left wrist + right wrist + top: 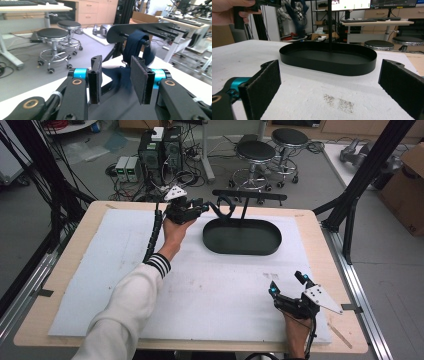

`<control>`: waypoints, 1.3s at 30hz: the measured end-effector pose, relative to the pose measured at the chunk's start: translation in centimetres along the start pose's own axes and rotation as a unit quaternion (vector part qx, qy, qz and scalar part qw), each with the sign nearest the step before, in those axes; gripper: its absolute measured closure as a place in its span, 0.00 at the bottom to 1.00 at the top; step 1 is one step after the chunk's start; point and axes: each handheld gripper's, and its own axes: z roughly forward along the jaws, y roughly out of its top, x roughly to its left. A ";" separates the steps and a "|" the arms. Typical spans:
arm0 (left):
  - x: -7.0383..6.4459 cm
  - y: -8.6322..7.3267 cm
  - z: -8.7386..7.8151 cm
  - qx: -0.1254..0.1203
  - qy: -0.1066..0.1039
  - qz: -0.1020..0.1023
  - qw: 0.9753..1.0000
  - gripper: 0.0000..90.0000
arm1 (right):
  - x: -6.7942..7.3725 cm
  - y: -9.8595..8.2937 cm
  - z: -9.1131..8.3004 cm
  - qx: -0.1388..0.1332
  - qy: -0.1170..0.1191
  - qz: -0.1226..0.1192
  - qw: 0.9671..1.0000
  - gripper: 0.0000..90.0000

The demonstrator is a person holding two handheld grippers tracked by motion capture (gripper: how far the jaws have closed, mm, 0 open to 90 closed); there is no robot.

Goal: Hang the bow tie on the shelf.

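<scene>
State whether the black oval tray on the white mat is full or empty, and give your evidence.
Empty. The black oval tray's dark floor lies bare inside its rim in the right gripper view; a thin black upright post rises from it.

The dark cloth [136,45] blurs where it passes behind the left tongs [117,82].

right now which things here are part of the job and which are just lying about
Part of the job:
- left tongs, open, by the dark strap
- dark strap hanging on the rack's peg
- rack standing in the black tray
- right tongs, open, apart from the tray

Lying about:
- stools
- computer towers
- cardboard box
</scene>
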 end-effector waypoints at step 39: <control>1.7 -11.3 -24.5 -0.074 0.028 0.028 0.997 0.19 | 0.3 0.0 0.2 0.009 -0.003 -0.023 1.000 0.04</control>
